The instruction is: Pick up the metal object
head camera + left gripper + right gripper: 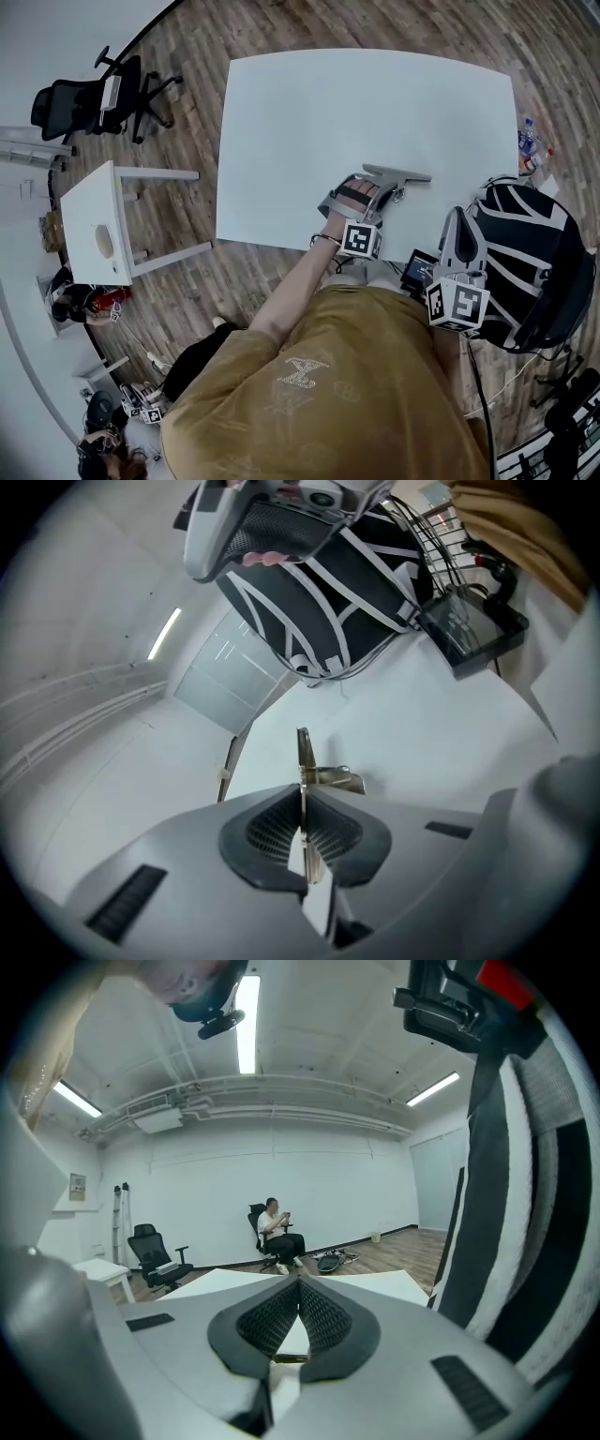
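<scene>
The metal object (304, 752) is a thin flat strip with a small bent bracket on its side. It stands on edge between the pads of my left gripper (302, 799), which is shut on it just above the white table (422, 733). In the head view the left gripper (424, 176) reaches right over the table's near edge; the metal piece is too small to make out there. My right gripper (457, 217) is held by the table's near right corner, beside the backpack. Its pads (298, 1312) meet with nothing between them.
A black-and-white backpack (525, 262) sits at the table's right near corner, with a black device (417, 269) beside it. On the floor to the left stand a small white table (94, 225) and an office chair (84, 98). A person (278, 1232) sits far across the room.
</scene>
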### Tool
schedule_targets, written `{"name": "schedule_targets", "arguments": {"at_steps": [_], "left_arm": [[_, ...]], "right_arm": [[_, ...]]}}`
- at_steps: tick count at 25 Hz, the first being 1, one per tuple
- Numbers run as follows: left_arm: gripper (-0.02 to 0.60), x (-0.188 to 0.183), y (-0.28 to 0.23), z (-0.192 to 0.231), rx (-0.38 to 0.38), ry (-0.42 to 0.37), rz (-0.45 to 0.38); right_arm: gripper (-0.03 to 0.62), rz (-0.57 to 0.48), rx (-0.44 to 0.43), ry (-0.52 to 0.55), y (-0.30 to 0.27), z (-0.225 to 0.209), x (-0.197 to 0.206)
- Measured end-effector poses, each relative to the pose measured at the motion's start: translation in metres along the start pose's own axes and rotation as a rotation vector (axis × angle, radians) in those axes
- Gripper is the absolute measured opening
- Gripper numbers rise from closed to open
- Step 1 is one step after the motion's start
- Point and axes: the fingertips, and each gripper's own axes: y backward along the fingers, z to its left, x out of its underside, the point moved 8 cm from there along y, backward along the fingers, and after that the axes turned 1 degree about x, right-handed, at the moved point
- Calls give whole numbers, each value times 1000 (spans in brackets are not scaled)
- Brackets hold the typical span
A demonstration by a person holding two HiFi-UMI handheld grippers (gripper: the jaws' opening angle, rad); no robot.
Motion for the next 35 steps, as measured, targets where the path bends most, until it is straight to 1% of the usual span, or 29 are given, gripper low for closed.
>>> {"name": "schedule_targets", "arguments": {"at_steps": [3, 8, 10, 16, 21, 24, 28, 32, 35], "left_arm": [[9, -1, 5, 5, -2, 91, 2], [9, -4, 15, 16, -40, 339, -27], [9, -6, 18, 21, -54, 418, -36], [9, -10, 28, 30, -81, 571, -71], [9, -15, 44, 46, -162, 749, -131], [9, -23, 54, 57, -200, 821, -175], [9, -32, 69, 70, -206, 927, -250], [9, -42, 92, 85, -221, 970, -336], [9, -45, 109, 97, -238, 1016, -407]], "right_arm": [[8, -10, -2, -1, 1, 0, -2], [8, -22, 3, 0, 4, -1, -5], [8, -25, 2, 0, 5, -1, -5], [8, -31, -5, 2, 9, 0, -5], [8, -35, -2, 7, 15, -1, -5], [8, -37, -2, 14, 18, -1, -3], [8, -62, 3, 45, 19, 2, -9], [8, -92, 9, 87, 18, 5, -18], [8, -103, 14, 98, 19, 6, -22]]}}
